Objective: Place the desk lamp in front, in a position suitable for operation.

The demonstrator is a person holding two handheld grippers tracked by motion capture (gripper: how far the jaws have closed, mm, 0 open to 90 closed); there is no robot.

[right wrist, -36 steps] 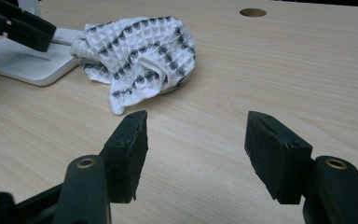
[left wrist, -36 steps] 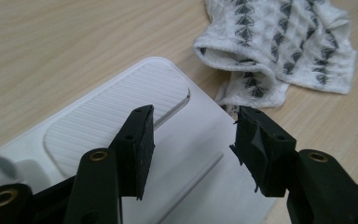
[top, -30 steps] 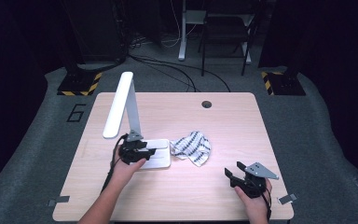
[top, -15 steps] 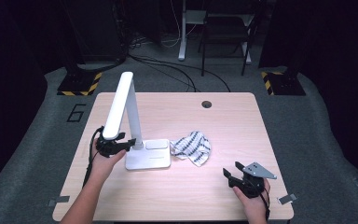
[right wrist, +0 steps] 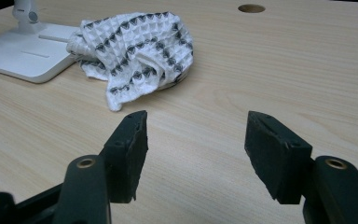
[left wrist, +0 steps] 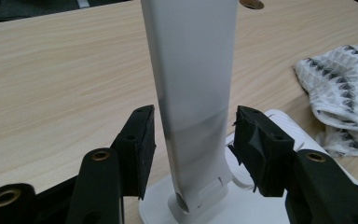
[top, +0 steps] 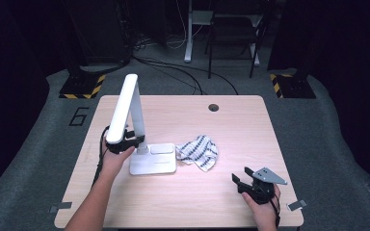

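The lamp (top: 147, 154) stands on the table (top: 183, 202), and its white arm (left wrist: 193, 93) is between the jaws of the left gripper (left wrist: 193, 154), which have just been closing but do not yet press it. Just right of the lamp base lies a cloth (top: 200, 151). The right gripper (top: 243, 182) is well to the right of the lamp, near the table edge, open and empty.

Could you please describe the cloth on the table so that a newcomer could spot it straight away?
On the wooden table, look beside the flat base of the white desk lamp. The crumpled cloth lies against that base's right edge in the high view. Its white waffle weave with dark stripes sets it apart.
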